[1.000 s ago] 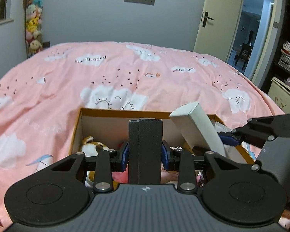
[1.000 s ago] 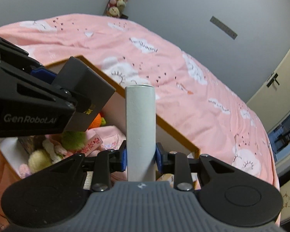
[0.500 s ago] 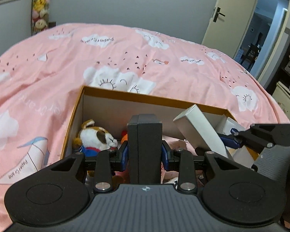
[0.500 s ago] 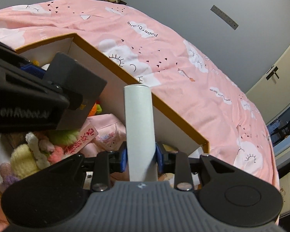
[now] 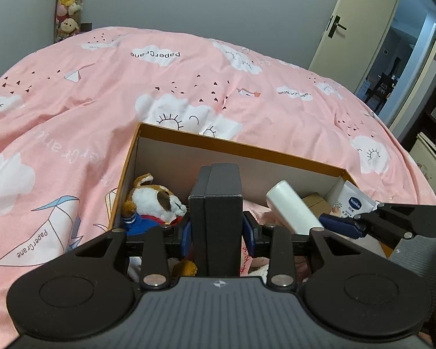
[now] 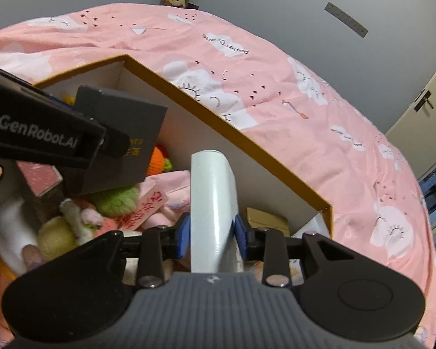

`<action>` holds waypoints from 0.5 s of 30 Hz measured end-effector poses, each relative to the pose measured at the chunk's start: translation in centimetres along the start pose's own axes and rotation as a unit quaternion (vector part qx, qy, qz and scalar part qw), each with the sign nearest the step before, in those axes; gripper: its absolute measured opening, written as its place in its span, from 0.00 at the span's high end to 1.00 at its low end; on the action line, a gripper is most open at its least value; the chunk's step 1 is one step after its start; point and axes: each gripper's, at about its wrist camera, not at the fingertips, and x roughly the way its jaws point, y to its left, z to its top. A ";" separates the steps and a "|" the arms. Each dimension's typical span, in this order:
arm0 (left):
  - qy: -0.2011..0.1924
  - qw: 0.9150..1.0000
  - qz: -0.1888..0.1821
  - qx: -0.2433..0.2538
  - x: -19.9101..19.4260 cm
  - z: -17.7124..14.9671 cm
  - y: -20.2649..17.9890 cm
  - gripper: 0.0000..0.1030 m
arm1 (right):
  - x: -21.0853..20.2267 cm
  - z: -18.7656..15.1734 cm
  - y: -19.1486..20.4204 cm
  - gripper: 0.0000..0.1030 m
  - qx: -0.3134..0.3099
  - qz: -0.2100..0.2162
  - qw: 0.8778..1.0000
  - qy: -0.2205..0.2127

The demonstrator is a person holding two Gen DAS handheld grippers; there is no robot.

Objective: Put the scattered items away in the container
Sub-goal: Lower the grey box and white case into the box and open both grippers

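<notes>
An orange-rimmed cardboard box (image 5: pixel 241 145) sits on the pink bed, and both grippers hang over it. My left gripper (image 5: pixel 217 232) has its blue pads against an upright black box (image 5: pixel 221 203), and its jaws are opening. That black box (image 6: pixel 122 133) hangs above the toys in the right wrist view. My right gripper (image 6: pixel 211 232) holds its pads beside a white oblong box (image 6: pixel 212 197). Its jaws are opening too, and the white box (image 5: pixel 293 209) sits loose and lower between them, tilted.
Inside the box lie a plush dog (image 5: pixel 157 200), an orange knitted toy (image 6: pixel 157 163), a green pompom (image 6: pixel 119 200), a pink tag (image 6: pixel 142 209), pink cloth and a Vaseline jar (image 5: pixel 354 200). The pink quilt (image 5: pixel 72 122) spreads all around. A door (image 5: pixel 354 23) stands far right.
Both grippers have tipped down over the box, showing more of its inside. The white box has slid down between the right pads and tilted. The black box stays put.
</notes>
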 end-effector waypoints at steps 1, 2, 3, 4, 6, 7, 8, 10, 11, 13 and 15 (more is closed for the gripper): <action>-0.002 1.000 0.000 0.003 -0.2 0.0 -0.1 0.61 | -0.2 -0.1 0.0 0.64 0.003 0.007 1.000 0.000; -0.006 1.000 0.001 0.006 -0.6 0.0 0.0 0.57 | -0.3 -0.1 -0.1 0.64 0.007 0.015 1.000 0.001; -0.012 1.000 0.006 0.007 -1.0 0.1 0.0 0.51 | -0.4 -0.2 -0.1 0.64 0.012 0.026 1.000 0.002; -0.019 1.000 0.010 0.006 -1.3 0.2 0.0 0.44 | -0.6 -0.3 -0.2 0.64 0.018 0.037 0.999 0.003; -0.023 1.000 0.008 0.002 -1.7 0.6 0.5 0.44 | -0.9 -0.3 -0.4 0.64 0.028 0.053 0.998 0.005; -0.017 1.000 0.002 0.000 -1.7 0.7 0.7 0.44 | -1.0 -0.4 -0.4 0.65 0.029 0.058 0.998 0.005; -0.010 1.000 -0.005 -0.003 -1.7 0.9 0.9 0.45 | -1.0 -0.4 -0.4 0.65 0.029 0.062 0.998 0.005; -0.007 1.000 -0.013 -0.004 -1.7 0.9 0.9 0.47 | -1.2 -0.4 -0.5 0.65 0.034 0.067 0.997 0.005; -0.007 1.000 -0.018 -0.001 -1.6 0.9 0.8 0.47 | -1.3 -0.4 -0.5 0.66 0.038 0.068 0.997 0.004; -0.007 1.000 -0.020 0.005 -1.5 0.8 0.5 0.53 | -1.4 -0.4 -0.8 0.66 0.046 0.067 0.997 0.004; -0.005 1.000 0.000 0.010 -0.9 0.8 0.3 0.59 | -1.4 -0.5 -1.0 0.66 0.051 0.064 0.997 0.006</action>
